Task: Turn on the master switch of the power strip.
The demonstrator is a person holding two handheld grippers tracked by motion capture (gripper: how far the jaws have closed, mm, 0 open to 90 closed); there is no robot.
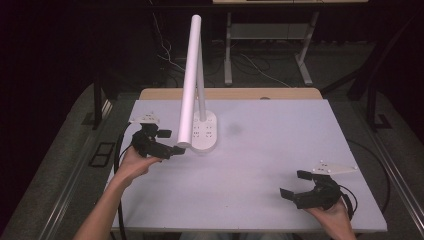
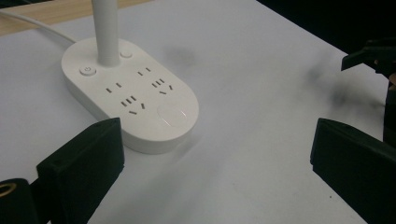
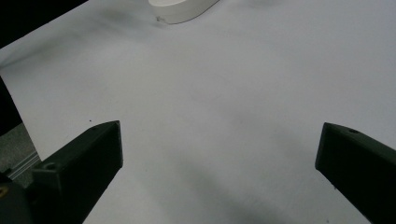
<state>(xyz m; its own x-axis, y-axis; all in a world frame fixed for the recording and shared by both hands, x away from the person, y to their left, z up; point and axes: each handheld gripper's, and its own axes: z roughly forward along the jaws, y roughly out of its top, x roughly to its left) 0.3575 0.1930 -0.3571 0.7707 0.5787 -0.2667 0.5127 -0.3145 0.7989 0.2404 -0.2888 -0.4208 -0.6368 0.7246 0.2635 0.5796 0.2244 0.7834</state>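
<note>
High view puts your left claw wide open, empty, right beside the lamp base; right claw, also open, sits well apart.

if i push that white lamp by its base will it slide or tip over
It would probably slide: the lamp base is broad, flat and sits flush on the smooth table. Pushed higher up, it may tip, since the long lamp head leans out past the base on a thin stem. The cord behind could drag and turn it.
</note>
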